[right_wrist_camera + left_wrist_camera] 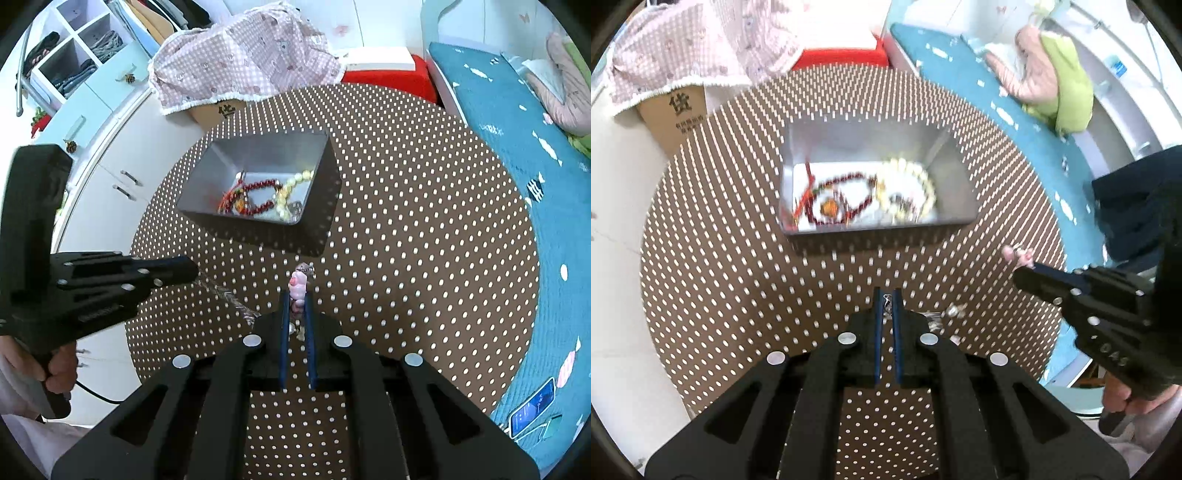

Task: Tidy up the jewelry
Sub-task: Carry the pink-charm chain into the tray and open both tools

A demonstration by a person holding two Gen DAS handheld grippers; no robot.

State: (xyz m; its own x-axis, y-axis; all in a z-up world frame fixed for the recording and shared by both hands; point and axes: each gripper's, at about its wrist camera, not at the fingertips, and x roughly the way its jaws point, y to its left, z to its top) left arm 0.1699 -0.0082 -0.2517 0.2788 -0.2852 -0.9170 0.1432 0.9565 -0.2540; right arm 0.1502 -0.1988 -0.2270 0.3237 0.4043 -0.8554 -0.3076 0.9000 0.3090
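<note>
Right wrist view: right gripper clamps a pink charm, left gripper pinches a silver chain, both short of the grey box near the tabletop's far edge, presumably for dropping in.

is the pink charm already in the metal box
No, the pink charm is pinched in the right gripper, short of the metal box.

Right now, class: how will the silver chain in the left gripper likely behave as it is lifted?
The silver chain trails slack from the left gripper, so probably floppy and swinging. It looks thin, likely light, and may slip.
</note>
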